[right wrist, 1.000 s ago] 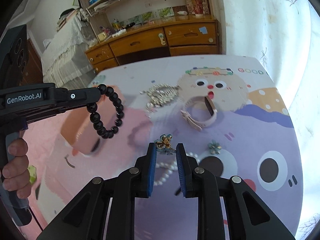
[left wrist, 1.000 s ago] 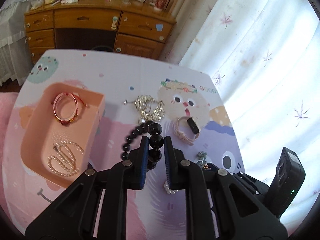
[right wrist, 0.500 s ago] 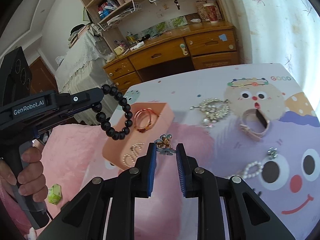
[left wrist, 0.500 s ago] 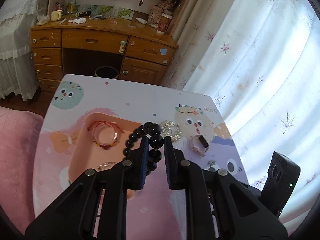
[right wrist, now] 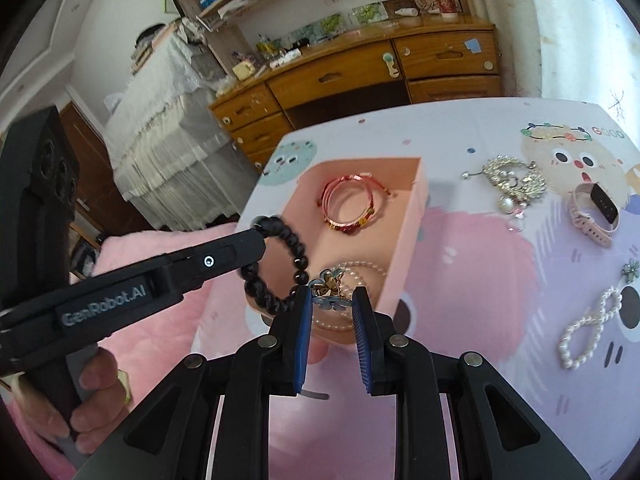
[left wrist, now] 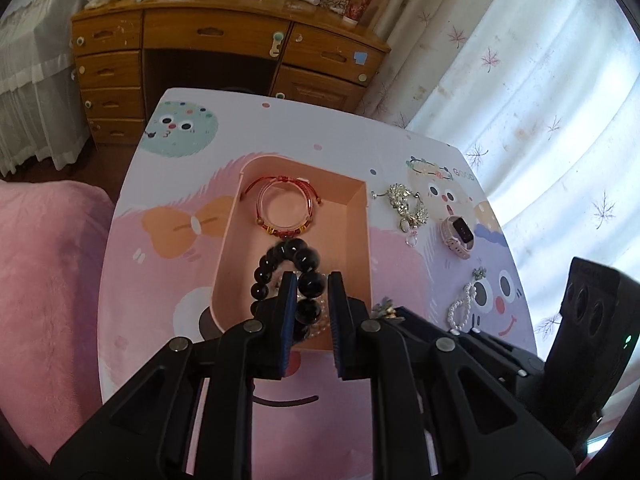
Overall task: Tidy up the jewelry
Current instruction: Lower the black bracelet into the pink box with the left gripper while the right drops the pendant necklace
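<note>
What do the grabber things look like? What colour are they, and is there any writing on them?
Both are black plastic. The left hand-held gripper and the right hand-held gripper each have two flat fingers lined with ridged blue pads and round silver bolts at the joints. Pale "GenRobot.AI" lettering runs along the left one's side. A bare hand grips its handle; no sleeve or cable shows.

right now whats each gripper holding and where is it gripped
The left gripper pinches the black bead bracelet by a bead on one side of its loop. The right gripper pinches the small flower ornament at its lower edge.
</note>
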Available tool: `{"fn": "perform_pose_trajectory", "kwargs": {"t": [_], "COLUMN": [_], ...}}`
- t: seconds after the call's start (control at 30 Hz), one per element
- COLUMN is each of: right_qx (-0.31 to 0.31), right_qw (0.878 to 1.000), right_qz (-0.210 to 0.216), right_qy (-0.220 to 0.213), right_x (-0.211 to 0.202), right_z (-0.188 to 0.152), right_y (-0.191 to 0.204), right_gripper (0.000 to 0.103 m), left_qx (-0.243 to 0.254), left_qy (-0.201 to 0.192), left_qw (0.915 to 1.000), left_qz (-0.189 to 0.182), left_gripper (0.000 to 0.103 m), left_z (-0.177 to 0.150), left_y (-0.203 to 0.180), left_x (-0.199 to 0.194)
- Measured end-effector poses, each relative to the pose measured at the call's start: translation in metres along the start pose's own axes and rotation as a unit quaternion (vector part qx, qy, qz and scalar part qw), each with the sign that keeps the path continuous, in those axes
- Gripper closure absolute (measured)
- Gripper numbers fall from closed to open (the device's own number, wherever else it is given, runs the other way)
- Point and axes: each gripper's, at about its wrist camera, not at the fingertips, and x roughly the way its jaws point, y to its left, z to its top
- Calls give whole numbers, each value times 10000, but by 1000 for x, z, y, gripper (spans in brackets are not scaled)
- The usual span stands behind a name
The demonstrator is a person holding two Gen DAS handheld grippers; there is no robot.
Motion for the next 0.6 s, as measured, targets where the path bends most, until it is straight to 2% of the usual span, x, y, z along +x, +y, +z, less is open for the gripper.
{"fn": "perform_pose_trajectory", "kwargs": {"t": [0.07,0.1,0.17,0.3,0.5,0.53,0.6], "right_qx": [100,178,328,430,608,631,728], "right_qw": [9999,9997,9993,9987,9973,9971,9963], "right_qz": [-126,-136,-157,-281,-407,-410,-437], "right_qy": [42,21,6,-61,-111,-120,-151], "right_x": [8,10,13,13,13,13,9], "right_z": [-2,-3,-3,-3,-4,-2,-5], "right_y": [3,3,2,-2,-13,-24,-30], "right_gripper": [70,68,68,68,68,68,68], "left_qx": [-28,16,93,193,226,208,186], "left_qy": [58,101,53,71,264,287,272], "left_qw": [10000,9999,9999,9998,9994,9994,9993], "left_qz": [-21,8,18,-50,49,60,174], "left_gripper": [84,75,69,68,67,66,63], "left_z": [2,3,5,9,6,5,0], "left_y": [2,5,7,12,17,17,15], "left_x": [4,5,4,1,6,6,4]}}
